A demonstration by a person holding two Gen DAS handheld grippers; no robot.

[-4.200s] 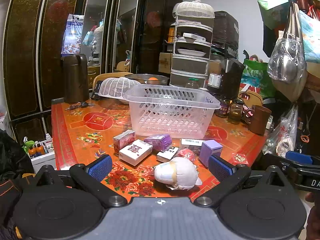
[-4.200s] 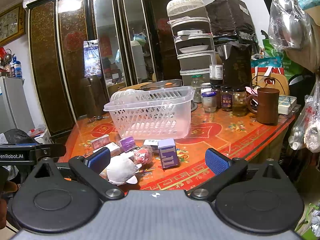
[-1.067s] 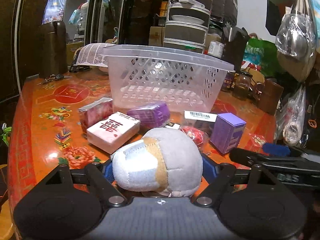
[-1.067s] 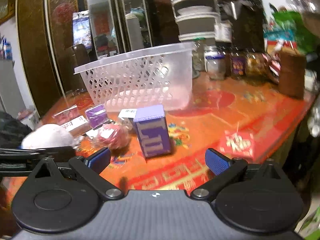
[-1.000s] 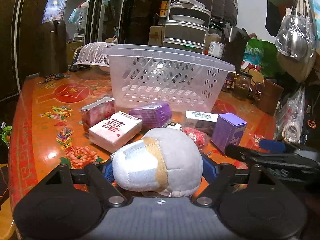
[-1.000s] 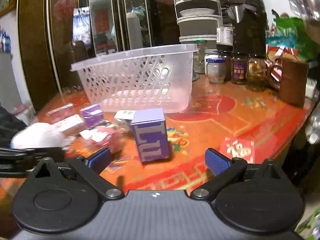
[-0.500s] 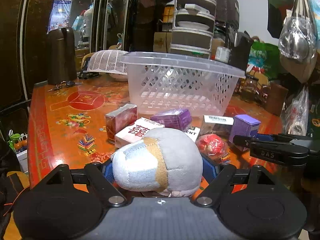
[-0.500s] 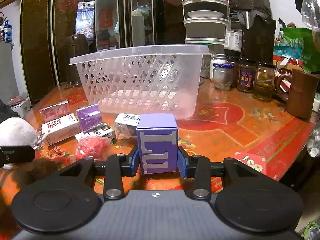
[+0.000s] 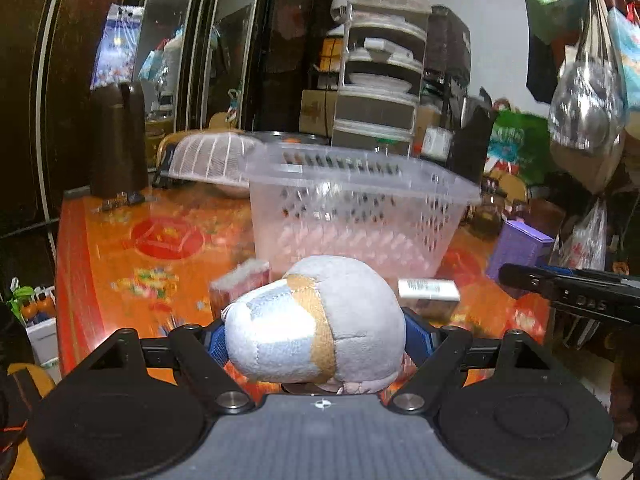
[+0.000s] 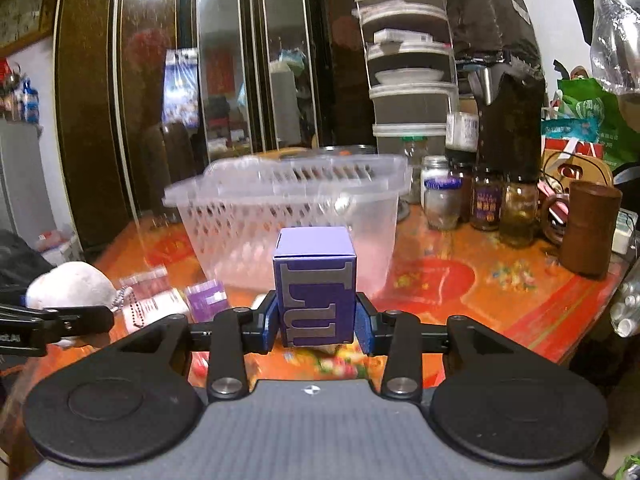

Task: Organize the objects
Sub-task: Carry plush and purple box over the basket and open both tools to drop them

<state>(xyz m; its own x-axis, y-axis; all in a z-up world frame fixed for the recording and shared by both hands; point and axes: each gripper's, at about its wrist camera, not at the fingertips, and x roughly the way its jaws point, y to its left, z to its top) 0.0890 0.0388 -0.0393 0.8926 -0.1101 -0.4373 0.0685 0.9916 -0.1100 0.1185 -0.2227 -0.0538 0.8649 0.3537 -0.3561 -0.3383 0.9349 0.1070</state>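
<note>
we work over an orange-red patterned table (image 10: 500,292) backed by dark mirrored cabinets (image 10: 224,60), with jars (image 10: 440,196) and a brown cup (image 10: 590,228) crowding its right edge. our left gripper (image 9: 316,340) is clamped on the plush toy (image 9: 316,320); our right gripper (image 10: 316,320) is clamped on the purple box (image 10: 315,284), held upright. the clear basket (image 10: 288,216) stands just beyond both, small packets (image 10: 206,296) lying before it.
</note>
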